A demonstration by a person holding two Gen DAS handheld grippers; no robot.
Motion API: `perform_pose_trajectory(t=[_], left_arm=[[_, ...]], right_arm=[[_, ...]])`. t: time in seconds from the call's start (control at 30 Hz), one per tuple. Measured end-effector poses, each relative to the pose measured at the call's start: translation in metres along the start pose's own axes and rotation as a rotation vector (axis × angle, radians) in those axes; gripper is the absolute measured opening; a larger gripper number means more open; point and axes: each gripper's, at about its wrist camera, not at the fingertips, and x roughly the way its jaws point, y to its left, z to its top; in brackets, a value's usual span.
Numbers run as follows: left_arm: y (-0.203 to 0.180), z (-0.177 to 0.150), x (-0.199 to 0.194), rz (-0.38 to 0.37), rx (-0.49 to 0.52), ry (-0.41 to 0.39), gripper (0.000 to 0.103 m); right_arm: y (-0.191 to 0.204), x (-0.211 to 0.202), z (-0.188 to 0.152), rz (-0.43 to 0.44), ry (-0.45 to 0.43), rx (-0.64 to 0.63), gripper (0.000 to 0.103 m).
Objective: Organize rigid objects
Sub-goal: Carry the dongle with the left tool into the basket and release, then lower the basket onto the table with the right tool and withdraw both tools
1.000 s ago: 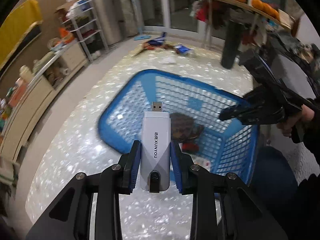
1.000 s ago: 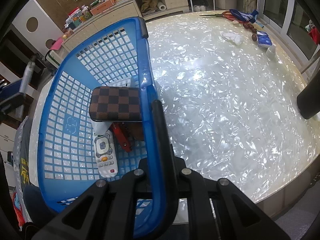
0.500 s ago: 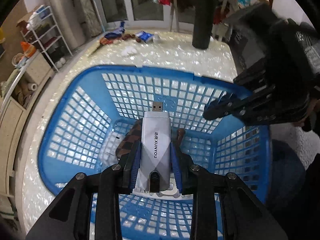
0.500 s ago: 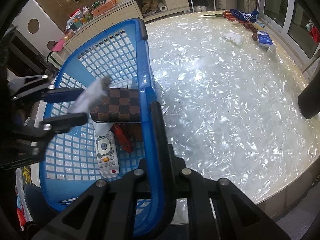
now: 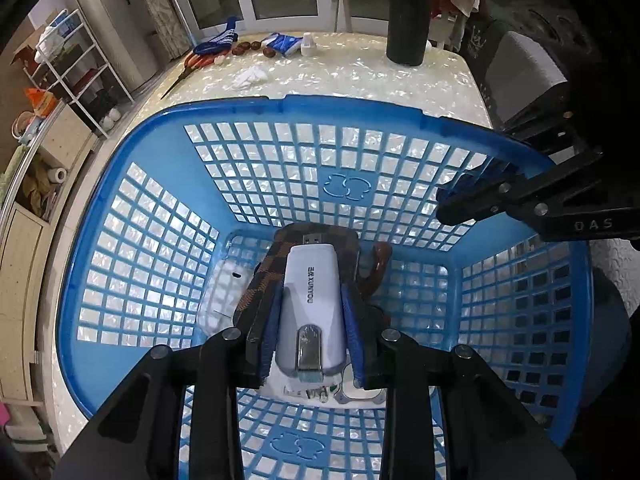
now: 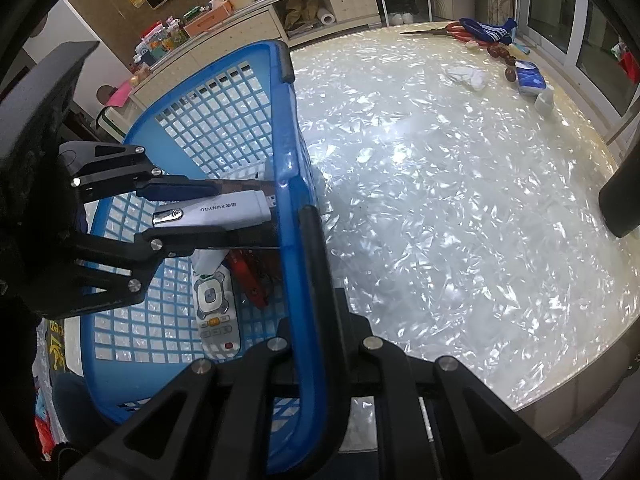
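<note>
White stick (image 5: 312, 312) reads XUNYOU — between opening left gripper (image 5: 312, 332) jaws, inside basket (image 5: 128, 208).

1. The basket (image 5: 120, 216) stands on the table (image 6: 460, 208).
2. In it lie a checkered case (image 5: 260, 284), a remote (image 6: 214, 312) and a red tool (image 6: 248, 276).
3. The USB dongle (image 5: 312, 300) sits above the case, between the left gripper's (image 5: 310, 320) opening jaws.
4. The right gripper (image 6: 310, 240) clamps the basket's rim.
5. Scissors (image 5: 188, 68) and a tissue pack (image 6: 530, 78) lie at the table's far edge.

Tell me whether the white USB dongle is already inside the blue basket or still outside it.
Inside: the white USB dongle sits below the blue basket's rim, between the opening left gripper's fingers, above the checkered wallet.
</note>
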Motion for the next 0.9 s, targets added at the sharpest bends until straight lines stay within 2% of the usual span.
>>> perform_pose_trajectory(t=[0.03,0.13,0.23,0.37,0.6,0.77,0.9], left_arm=[[0.0,0.0,0.0,0.004,0.002,0.004,0.052],[-0.003,0.0,-0.001,-0.003,0.015,0.012,0.071],[-0.005,0.0,-0.003,-0.018,0.017,0.012,0.086],[-0.005,-0.003,-0.005,-0.041,0.009,0.023,0.091],[-0.007,-0.01,-0.011,0.037,-0.023,0.008,0.095],[-0.005,-0.014,-0.022,0.034,-0.064,-0.017,0.097],[-0.009,-0.021,-0.035,0.063,-0.09,-0.051,0.103]], right_arm=[[0.0,0.0,0.0,0.0,0.0,0.0,0.007],[0.0,0.0,0.001,0.0,0.0,0.0,0.007],[0.0,0.0,0.0,0.0,-0.001,0.002,0.007],[0.001,0.0,0.0,-0.001,-0.002,0.003,0.007],[0.0,0.0,0.0,-0.004,-0.005,0.009,0.007],[0.001,-0.003,-0.001,-0.028,-0.016,0.002,0.007],[0.0,-0.007,-0.002,-0.061,-0.033,0.006,0.014]])
